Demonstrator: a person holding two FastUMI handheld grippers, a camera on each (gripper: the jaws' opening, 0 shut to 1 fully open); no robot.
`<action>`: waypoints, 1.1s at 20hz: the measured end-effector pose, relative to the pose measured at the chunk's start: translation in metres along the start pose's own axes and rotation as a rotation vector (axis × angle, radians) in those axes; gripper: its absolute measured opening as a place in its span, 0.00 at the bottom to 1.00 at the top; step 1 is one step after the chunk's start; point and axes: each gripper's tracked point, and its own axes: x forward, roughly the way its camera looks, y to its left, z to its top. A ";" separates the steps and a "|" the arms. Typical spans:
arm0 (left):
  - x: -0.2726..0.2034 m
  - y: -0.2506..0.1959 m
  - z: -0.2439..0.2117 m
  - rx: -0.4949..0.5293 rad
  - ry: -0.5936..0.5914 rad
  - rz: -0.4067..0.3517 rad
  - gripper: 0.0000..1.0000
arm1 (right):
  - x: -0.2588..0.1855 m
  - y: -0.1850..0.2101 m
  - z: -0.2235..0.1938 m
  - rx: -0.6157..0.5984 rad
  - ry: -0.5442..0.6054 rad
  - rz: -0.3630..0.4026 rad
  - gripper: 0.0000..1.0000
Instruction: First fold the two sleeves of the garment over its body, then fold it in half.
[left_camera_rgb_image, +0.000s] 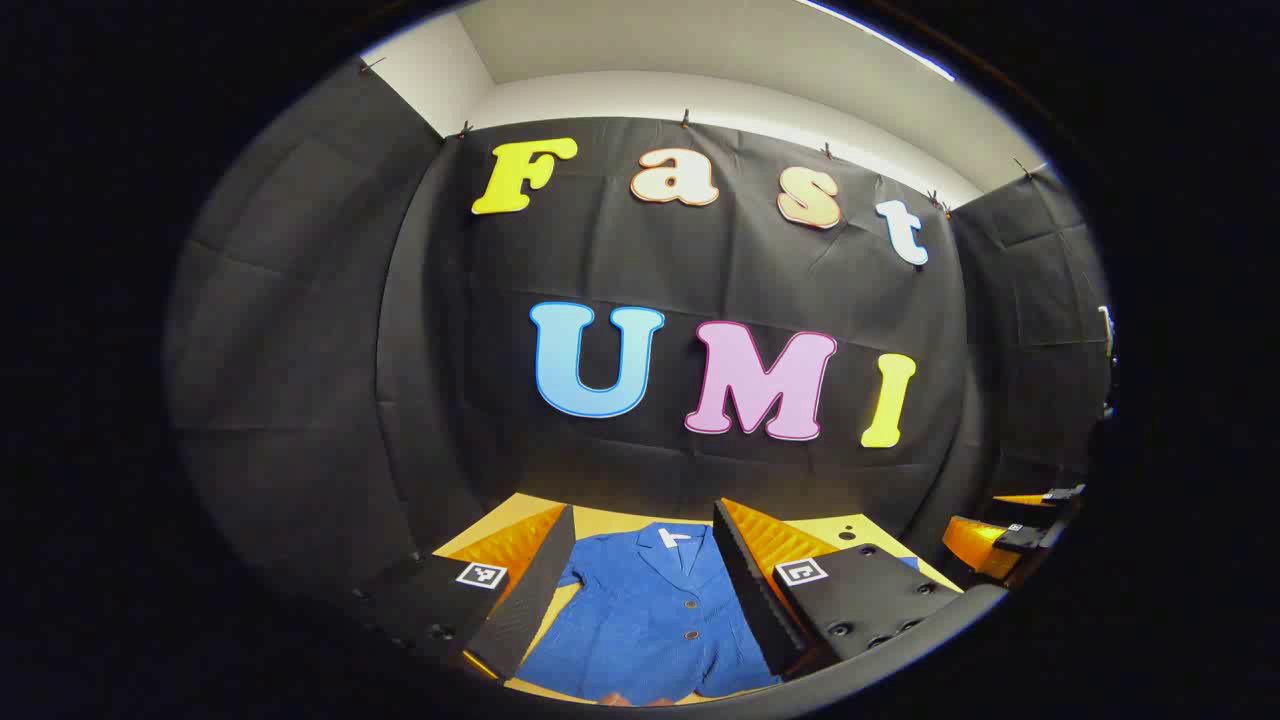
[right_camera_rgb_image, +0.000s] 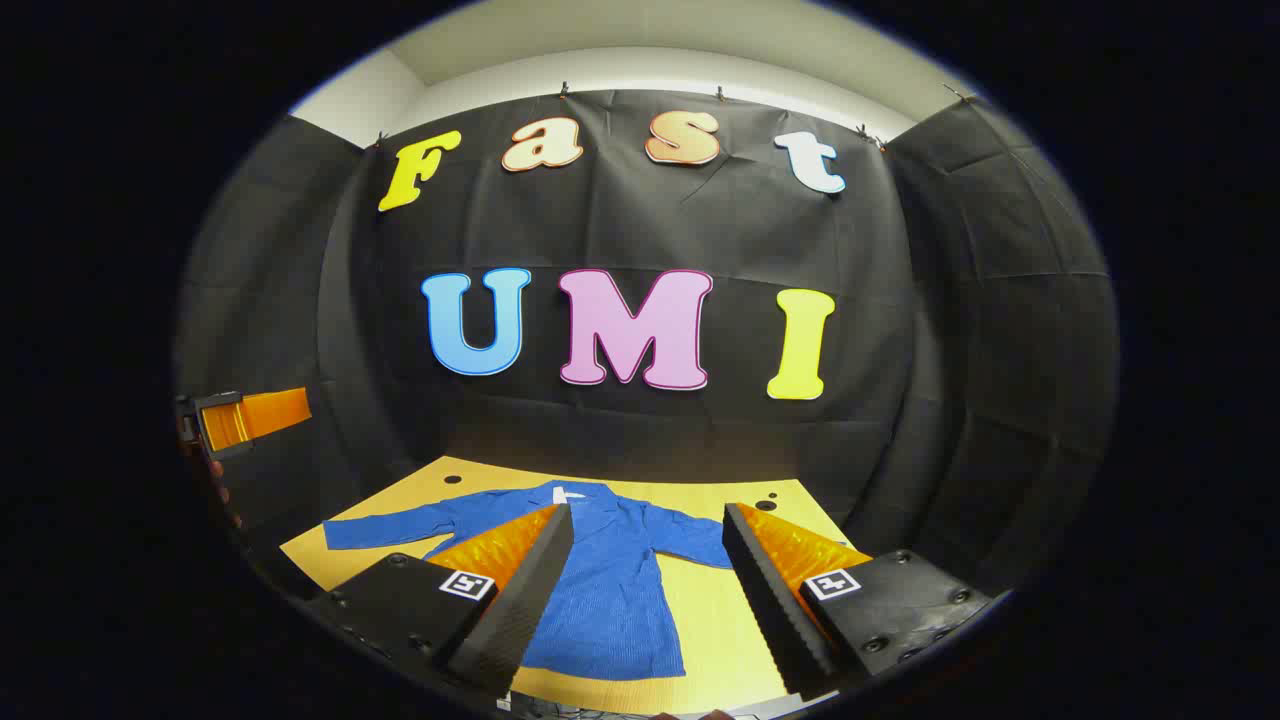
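A blue button-front garment (right_camera_rgb_image: 610, 590) with a collar lies flat and face up on the yellow table (right_camera_rgb_image: 725, 625). Its sleeves are spread out, one far to the left (right_camera_rgb_image: 385, 530) and one to the right (right_camera_rgb_image: 700, 545). My right gripper (right_camera_rgb_image: 647, 508) hovers open above the garment's body. In the left gripper view the garment (left_camera_rgb_image: 645, 615) shows between the fingers of my left gripper (left_camera_rgb_image: 643, 508), which is open and holds nothing. The collar with a white tag (left_camera_rgb_image: 672, 538) points to the far wall.
The right gripper (left_camera_rgb_image: 1010, 535) shows at the right edge of the left gripper view. At the left edge of the right gripper view is the left gripper (right_camera_rgb_image: 245, 418). Black cloth walls close the table's back and sides. Small dark holes (right_camera_rgb_image: 765, 503) mark the tabletop's far right.
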 end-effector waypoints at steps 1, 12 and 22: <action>-0.001 0.003 0.004 0.005 -0.008 0.002 0.80 | 0.001 0.001 -0.003 0.001 0.010 -0.003 0.96; -0.012 0.024 0.002 0.048 0.018 0.040 0.80 | 0.014 0.026 0.008 -0.018 0.001 0.026 0.96; -0.012 0.023 0.016 0.040 -0.012 0.021 0.80 | 0.055 -0.003 0.047 -0.163 -0.055 0.050 0.96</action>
